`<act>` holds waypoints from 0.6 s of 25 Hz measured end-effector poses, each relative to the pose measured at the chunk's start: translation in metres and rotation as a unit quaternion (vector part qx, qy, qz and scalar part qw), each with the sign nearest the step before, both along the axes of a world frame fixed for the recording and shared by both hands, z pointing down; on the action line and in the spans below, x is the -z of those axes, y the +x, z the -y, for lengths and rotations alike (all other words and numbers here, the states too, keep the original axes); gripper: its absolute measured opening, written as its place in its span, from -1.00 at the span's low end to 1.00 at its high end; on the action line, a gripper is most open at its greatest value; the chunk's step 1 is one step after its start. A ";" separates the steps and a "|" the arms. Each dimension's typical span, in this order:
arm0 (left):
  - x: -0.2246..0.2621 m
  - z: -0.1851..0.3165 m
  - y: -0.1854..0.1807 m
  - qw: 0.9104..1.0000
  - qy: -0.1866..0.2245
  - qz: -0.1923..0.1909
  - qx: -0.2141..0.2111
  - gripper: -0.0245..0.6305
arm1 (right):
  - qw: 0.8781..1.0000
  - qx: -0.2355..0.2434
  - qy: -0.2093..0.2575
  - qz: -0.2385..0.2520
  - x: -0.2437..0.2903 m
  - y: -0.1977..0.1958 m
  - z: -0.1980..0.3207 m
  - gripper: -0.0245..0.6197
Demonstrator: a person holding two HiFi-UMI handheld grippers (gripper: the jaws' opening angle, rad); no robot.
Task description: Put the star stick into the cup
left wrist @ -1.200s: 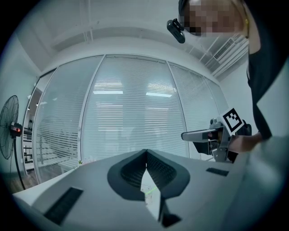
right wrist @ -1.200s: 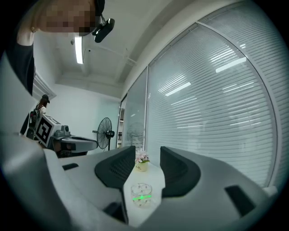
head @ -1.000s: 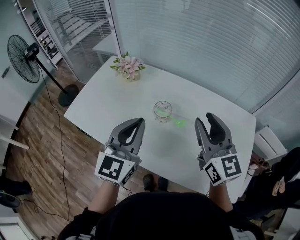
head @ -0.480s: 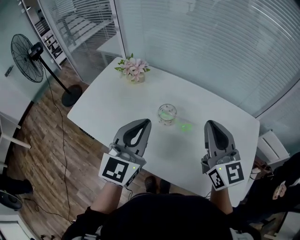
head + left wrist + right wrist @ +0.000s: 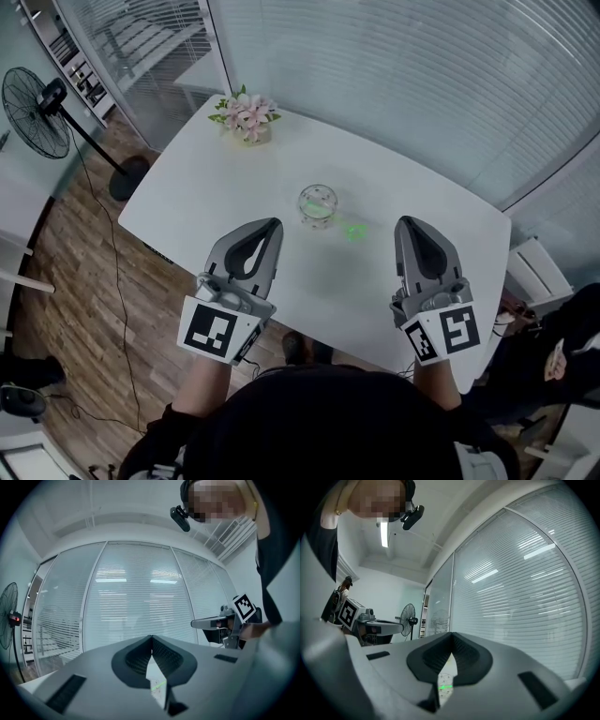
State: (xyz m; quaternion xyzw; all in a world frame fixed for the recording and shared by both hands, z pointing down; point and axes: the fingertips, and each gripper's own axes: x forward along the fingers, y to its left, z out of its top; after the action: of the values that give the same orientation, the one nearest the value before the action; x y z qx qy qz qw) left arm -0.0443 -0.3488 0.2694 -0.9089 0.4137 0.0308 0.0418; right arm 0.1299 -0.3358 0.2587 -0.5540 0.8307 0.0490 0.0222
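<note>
flowers (image 5: pixel 246 114) at far tabletop (image 5: pixel 187 202) corner, well apart from cup (image 5: pixel 318 203); fan (image 5: pixel 28 98) on floor at left. cup clear glass, mid tabletop, ahead of both grippers. star stick (image 5: pixel 355 231) small, green, lies on tabletop just beside cup, at its right, not in it. left gripper (image 5: pixel 273 225): fingers together, empty. right gripper (image 5: pixel 409 223): fingers just closed, nothing between; apart one second ago. cup, stick lie as before.

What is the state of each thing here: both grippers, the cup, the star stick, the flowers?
Left gripper: shut, empty.
Right gripper: shut, empty, jaws just closed.
Cup: upright on the table.
Star stick: lying on the table beside the cup, not in it.
Flowers: upright at the table's far corner.
</note>
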 end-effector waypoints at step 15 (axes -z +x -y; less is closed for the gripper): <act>0.000 0.004 0.001 1.000 0.007 -0.001 0.006 -0.89 | 1.000 0.007 0.006 -0.009 0.002 -0.003 0.007 -0.91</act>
State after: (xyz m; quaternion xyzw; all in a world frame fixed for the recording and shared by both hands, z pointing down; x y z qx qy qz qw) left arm -0.0429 -0.3526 0.2690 -0.9061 0.4190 0.0341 0.0482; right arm 0.1266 -0.3432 0.2570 -0.5476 0.8345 0.0587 0.0178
